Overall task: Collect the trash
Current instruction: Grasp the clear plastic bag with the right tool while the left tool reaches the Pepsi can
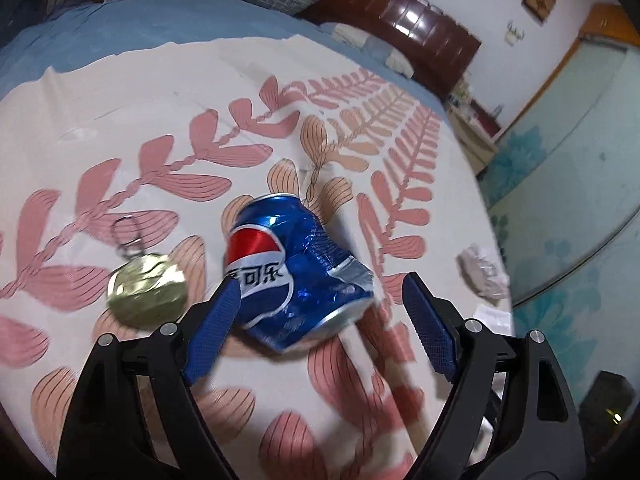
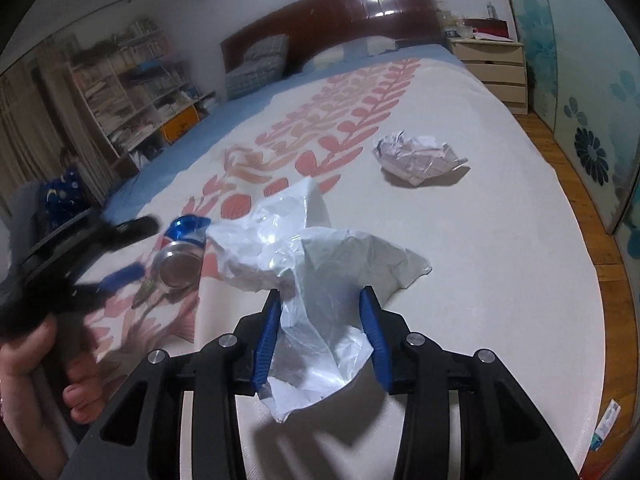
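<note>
Left claw (image 1: 320,312) spread wide, crushed can (image 1: 296,272) lying between its fingers on the bed (image 1: 120,120), ready to pinch. Right claw (image 2: 320,336) grips the plastic bag (image 2: 320,280), likely keeping it ready for trash.

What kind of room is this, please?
Most likely a bedroom: a bed with a dark headboard and pillow, a nightstand beside it, and a bookshelf along the wall.
</note>
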A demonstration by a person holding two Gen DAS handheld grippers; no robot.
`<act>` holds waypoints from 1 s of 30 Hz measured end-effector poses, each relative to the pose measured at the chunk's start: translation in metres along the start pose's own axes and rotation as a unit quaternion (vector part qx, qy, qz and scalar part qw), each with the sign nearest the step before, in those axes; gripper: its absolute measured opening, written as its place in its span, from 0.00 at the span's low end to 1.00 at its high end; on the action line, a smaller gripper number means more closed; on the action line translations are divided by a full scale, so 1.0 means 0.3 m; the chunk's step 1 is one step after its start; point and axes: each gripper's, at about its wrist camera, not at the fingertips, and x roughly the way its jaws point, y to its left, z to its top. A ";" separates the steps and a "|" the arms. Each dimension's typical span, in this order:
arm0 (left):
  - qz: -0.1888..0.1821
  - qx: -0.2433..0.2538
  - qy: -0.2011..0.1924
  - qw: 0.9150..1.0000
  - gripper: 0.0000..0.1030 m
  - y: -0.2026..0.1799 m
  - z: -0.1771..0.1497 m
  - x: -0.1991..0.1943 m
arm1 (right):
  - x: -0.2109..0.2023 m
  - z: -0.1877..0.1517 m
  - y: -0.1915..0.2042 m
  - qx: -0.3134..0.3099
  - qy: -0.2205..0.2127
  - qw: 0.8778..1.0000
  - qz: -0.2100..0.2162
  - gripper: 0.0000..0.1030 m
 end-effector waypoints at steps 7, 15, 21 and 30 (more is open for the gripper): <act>0.013 0.002 0.025 1.000 0.81 -0.003 0.015 0.068 | 0.018 0.004 0.025 -0.015 0.004 1.000 -0.010 0.41; 0.035 -0.035 0.051 0.997 0.85 0.034 0.028 0.164 | 0.027 0.006 0.027 -0.018 0.004 1.000 -0.007 0.41; 0.023 -0.049 0.040 0.998 0.80 0.044 0.029 0.159 | 0.028 0.012 0.020 -0.014 0.004 1.000 -0.001 0.41; 0.028 -0.039 0.023 0.999 0.69 0.024 0.031 0.136 | 0.036 0.018 0.006 -0.006 0.005 1.000 0.010 0.43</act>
